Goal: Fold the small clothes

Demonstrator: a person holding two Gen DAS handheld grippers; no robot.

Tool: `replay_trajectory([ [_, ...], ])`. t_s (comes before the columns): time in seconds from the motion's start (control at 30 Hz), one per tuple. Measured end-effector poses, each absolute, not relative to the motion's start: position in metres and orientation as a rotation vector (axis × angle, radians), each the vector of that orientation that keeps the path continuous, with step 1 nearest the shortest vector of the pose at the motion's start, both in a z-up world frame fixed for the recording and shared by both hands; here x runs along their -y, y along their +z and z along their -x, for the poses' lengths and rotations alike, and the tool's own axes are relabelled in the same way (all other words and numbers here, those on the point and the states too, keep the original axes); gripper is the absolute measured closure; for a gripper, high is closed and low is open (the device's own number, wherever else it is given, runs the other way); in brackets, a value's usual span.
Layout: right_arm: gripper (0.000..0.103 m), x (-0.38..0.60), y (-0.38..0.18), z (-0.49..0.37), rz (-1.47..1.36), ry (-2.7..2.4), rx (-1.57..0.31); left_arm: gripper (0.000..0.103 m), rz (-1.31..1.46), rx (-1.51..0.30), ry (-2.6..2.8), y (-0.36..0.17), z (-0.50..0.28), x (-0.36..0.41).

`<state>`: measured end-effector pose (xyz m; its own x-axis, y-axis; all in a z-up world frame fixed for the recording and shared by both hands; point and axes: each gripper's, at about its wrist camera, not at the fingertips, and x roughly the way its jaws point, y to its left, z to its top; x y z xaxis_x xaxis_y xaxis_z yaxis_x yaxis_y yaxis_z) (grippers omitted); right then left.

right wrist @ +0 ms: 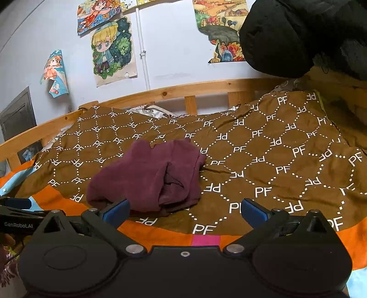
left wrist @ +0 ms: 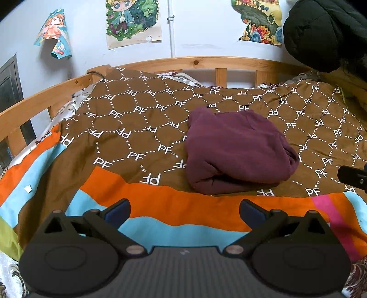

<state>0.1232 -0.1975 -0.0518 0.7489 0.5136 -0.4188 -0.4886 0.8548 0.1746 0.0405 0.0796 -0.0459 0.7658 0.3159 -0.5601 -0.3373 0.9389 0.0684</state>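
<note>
Both the left gripper [left wrist: 184, 212] and right gripper [right wrist: 184, 212] are held open, empty. Beyond them, the maroon garment [right wrist: 146, 178] is judged soft, light, probably best pinched at its near edge.

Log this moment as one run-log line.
stage: fold looks done | dark maroon fleece garment: bundled on brown PF-print blanket | left gripper: open, empty | right gripper: open, empty

Pale wall [left wrist: 206, 29] (cartoon posters [left wrist: 132, 21]) behind wooden bed rail [left wrist: 195, 61]
</note>
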Motion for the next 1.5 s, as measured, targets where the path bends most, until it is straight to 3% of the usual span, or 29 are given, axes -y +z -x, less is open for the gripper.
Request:
replay_trajectory([
  [1.5,0.001,0.1974,-0.0515,-0.1234,-0.054,0.547,-0.472,0.0,0.02,-0.613,0.394,-0.0475,-0.0407,-0.079],
])
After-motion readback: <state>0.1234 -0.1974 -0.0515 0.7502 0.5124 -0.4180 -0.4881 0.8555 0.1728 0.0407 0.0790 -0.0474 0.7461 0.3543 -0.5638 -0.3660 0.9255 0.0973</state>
